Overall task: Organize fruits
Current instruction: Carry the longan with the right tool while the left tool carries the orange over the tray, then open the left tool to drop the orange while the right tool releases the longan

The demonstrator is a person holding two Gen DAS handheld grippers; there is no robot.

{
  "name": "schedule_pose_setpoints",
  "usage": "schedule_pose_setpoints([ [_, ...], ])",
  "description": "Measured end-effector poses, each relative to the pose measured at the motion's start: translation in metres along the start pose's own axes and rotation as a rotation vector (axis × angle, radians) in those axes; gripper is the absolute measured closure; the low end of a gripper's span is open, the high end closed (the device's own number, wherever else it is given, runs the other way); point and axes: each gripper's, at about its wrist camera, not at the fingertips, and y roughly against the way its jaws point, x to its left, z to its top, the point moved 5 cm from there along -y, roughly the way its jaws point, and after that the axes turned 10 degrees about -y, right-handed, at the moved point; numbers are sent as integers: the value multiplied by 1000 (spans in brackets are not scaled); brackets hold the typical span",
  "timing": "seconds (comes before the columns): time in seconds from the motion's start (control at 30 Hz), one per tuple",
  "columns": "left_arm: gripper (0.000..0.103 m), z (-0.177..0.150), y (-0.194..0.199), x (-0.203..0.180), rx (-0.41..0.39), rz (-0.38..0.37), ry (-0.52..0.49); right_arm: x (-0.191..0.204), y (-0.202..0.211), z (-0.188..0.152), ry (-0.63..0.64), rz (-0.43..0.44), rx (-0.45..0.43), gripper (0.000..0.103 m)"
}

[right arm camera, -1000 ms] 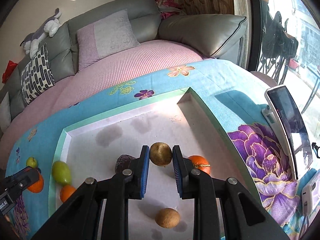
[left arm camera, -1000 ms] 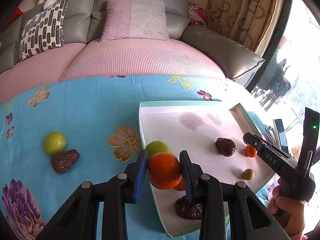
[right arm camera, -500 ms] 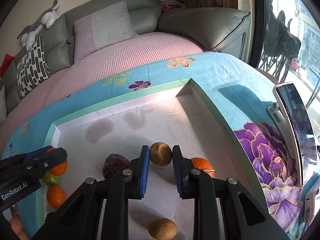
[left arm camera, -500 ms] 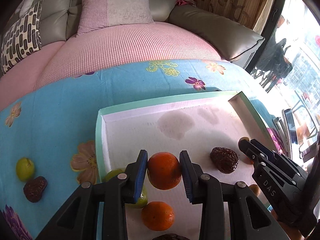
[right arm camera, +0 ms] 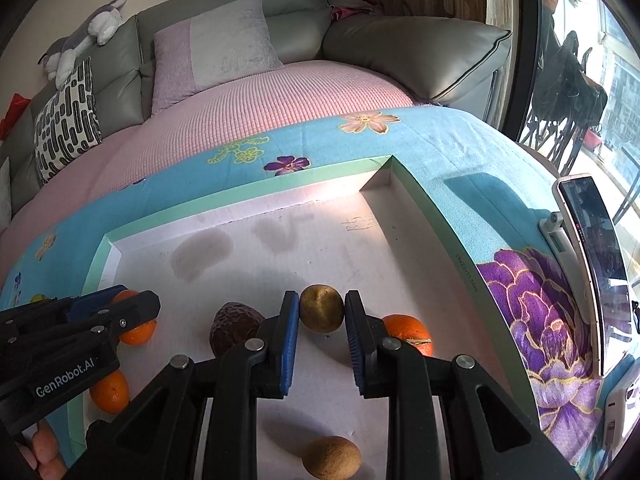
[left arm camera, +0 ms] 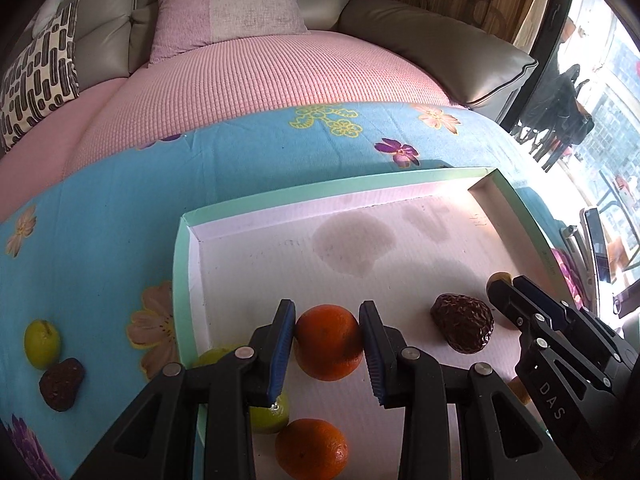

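Far to my left, out on the blue flowered cloth (left arm camera: 100, 216), a small green fruit (left arm camera: 42, 343) lies just beside a dark wrinkled fruit (left arm camera: 62, 383), both well apart from the tray (left arm camera: 182, 264). The tray's mint-green rim comes next, and just inside its left wall a second green fruit (left arm camera: 272, 414) sits partly hidden under my left tool's finger, with an orange (left arm camera: 311, 449) resting close to it on the white floor. My left gripper (left arm camera: 328, 344) is pinching another orange (left arm camera: 329, 342) between its blue pads over the left part of the tray; I cannot tell whether that orange touches the floor. Right of it a brown wrinkled fruit (left arm camera: 462, 328) lies on the tray floor, between my two tools. My right gripper (right arm camera: 322, 316) has its pads pressed against a small tan round fruit (right arm camera: 322, 314), gripping it by both sides above the tray's middle. Behind its right finger a small orange (right arm camera: 410, 334) rests on the floor, and near the bottom edge of the right wrist view a second tan fruit (right arm camera: 331, 458) lies loose. Past the tray's right wall, a phone (right arm camera: 592, 264) stands on a holder at the cloth's edge.
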Motion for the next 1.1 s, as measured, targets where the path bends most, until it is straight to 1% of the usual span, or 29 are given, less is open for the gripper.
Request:
schedule_pose_setpoints([
  [0.17, 67, 1, 1, 1, 12, 0, 7, 0, -1, 0, -4, -9, 7, 78],
  [0.27, 66, 2, 5, 2, 5, 1, 15, 1, -1, 1, -2, -8, 6, 78],
  [0.33, 61, 2, 8, 2, 4, 7, 12, 1, 1, 1, -1, -8, 3, 78],
  [0.37, 54, 2, 10, 2, 4, 10, 11, 2, 2, 1, 0, -8, 1, 76],
  [0.4, 51, 2, 13, 3, 0, 10, 10, 2, 3, 2, 0, -10, 0, 76],
  [0.47, 51, 3, 20, 3, -14, 4, 14, 2, 6, 3, -1, -13, -6, 72],
  [0.63, 51, 3, 41, 11, -59, 7, 39, 5, 16, 4, 10, -16, -20, 72],
  [0.67, 50, 2, 45, 14, -69, 12, 45, 6, 16, 4, 15, -16, -19, 71],
  [0.7, 49, 0, 49, 17, -78, 20, 51, 7, 16, 4, 23, -16, -14, 68],
  [0.77, 46, -4, 57, 25, -92, 35, 64, 10, 16, 2, 38, -19, -8, 56],
  [0.83, 43, -11, 63, 35, -100, 54, 81, 13, 17, 1, 46, -19, -2, 49],
  [0.9, 37, -18, 69, 47, -105, 87, 97, 19, 17, -1, 61, -14, 2, 42],
  [0.93, 34, -22, 71, 54, -108, 107, 105, 22, 18, -1, 72, -11, 3, 36],
  [0.97, 30, -26, 73, 61, -111, 125, 111, 25, 19, -2, 85, -9, 1, 31],
  [1.0, 25, -30, 74, 67, -110, 143, 117, 29, 20, -3, 97, -6, -2, 30],
  [1.03, 23, -33, 76, 73, -109, 161, 125, 31, 20, -4, 106, -4, -3, 27],
  [1.07, 19, -37, 77, 80, -110, 175, 132, 34, 21, -5, 113, -2, -4, 21],
  [1.1, 15, -41, 78, 86, -110, 189, 137, 36, 21, -5, 117, 2, -5, 19],
])
